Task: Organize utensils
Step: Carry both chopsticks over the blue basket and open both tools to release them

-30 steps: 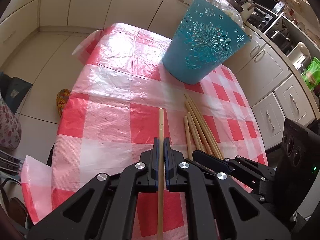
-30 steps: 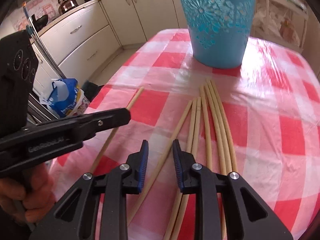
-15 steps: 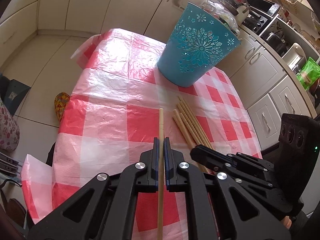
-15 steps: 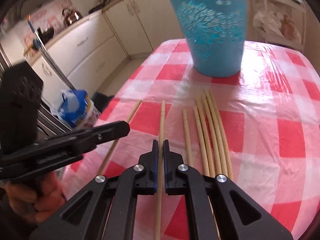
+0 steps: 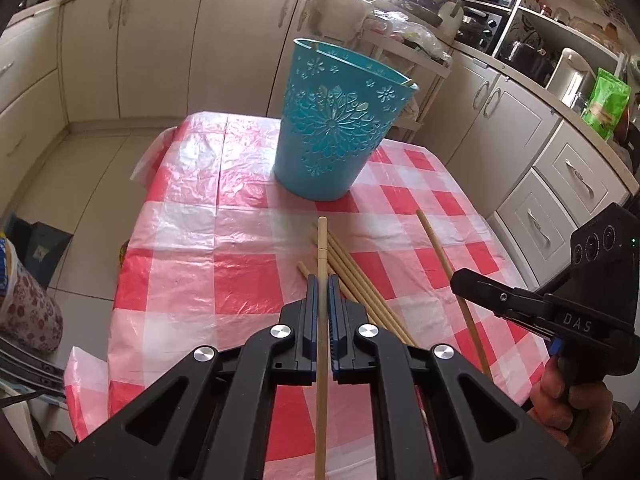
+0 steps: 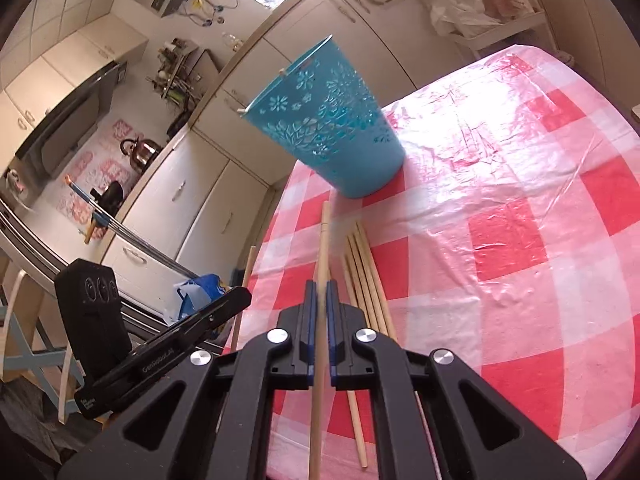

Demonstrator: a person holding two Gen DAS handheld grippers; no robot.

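Observation:
My left gripper (image 5: 322, 280) is shut on a wooden chopstick (image 5: 322, 248), held above the table and pointing at the blue perforated bucket (image 5: 336, 128). My right gripper (image 6: 319, 286) is shut on another wooden chopstick (image 6: 324, 240), also lifted, tilted toward the bucket (image 6: 328, 120). Several loose chopsticks (image 5: 352, 276) lie on the red-and-white checked tablecloth (image 5: 224, 240) below; they also show in the right wrist view (image 6: 366, 268). The right gripper and its chopstick (image 5: 444, 264) appear at the right of the left wrist view. The left gripper (image 6: 224, 308) appears at the left of the right wrist view.
Kitchen cabinets (image 5: 140, 48) and a counter with appliances (image 5: 500, 20) surround the table. The table's left edge (image 5: 116, 280) drops to the floor, where bags (image 5: 24, 312) sit. A blue bag (image 6: 196, 288) lies on the floor beside the table.
My right gripper shut on a chopstick and lifted it. Both grippers rose and tilted up toward the bucket, each carrying a chopstick.

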